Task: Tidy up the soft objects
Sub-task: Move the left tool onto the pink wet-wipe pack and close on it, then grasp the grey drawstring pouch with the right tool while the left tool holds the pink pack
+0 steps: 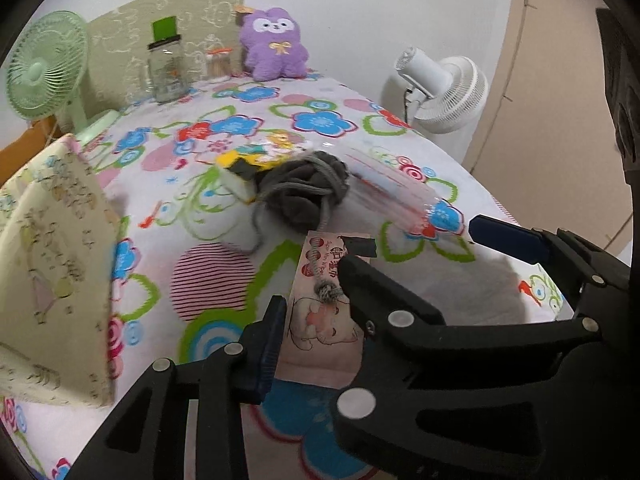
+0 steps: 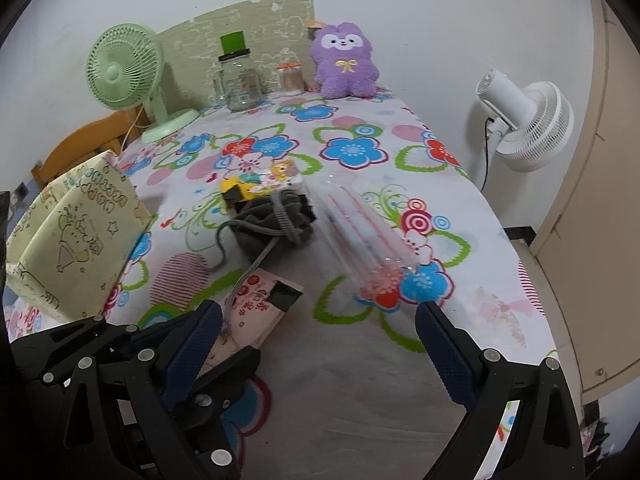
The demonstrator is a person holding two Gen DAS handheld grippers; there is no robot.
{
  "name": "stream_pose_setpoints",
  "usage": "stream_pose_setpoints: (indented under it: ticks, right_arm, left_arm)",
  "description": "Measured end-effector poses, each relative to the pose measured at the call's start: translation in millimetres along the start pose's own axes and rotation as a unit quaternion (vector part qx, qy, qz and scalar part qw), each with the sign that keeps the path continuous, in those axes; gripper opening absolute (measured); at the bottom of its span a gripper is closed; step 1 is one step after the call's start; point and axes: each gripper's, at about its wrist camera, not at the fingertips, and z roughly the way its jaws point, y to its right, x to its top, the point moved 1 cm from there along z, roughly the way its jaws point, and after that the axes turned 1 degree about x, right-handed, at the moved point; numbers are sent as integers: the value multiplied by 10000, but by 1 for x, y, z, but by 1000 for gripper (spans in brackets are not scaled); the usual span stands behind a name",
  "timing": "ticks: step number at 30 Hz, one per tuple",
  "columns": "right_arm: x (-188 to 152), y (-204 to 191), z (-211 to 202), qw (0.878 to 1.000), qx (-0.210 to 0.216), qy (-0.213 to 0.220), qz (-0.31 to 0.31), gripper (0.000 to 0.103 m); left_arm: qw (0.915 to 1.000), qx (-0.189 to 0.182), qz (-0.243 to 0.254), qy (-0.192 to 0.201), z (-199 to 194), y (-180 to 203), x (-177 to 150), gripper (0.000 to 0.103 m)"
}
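Note:
A pink tissue pack lies on the flowered tablecloth between the fingers of my left gripper, which is open around it. A grey drawstring pouch lies just beyond, its cord end resting on the pack. A yellow sponge and a cartoon packet lie behind the pouch. A clear plastic pack lies to the right. My right gripper is open and empty, with the tissue pack by its left finger and the clear pack ahead. A purple plush sits at the far edge.
A pale yellow fabric box stands at the left. A green fan, a glass jar and a small jar stand at the back. A white fan stands off the table's right edge.

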Motion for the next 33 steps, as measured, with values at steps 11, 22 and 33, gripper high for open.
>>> stream_pose_setpoints:
  ticks: [11,22,33]
  right_arm:
    - [12,-25,5,9995,89,80,-276,99]
    - [33,-33,20,9987,90,140,-491,99]
    - [48,-36,42,9982,164,39,-576,89]
  left_arm:
    - [9982,501,-286,155,-10,-27,1,40]
    - [9955,658,-635,255,-2,-40,16,40]
    - [9901,979,-986,210,9,-55,24,40]
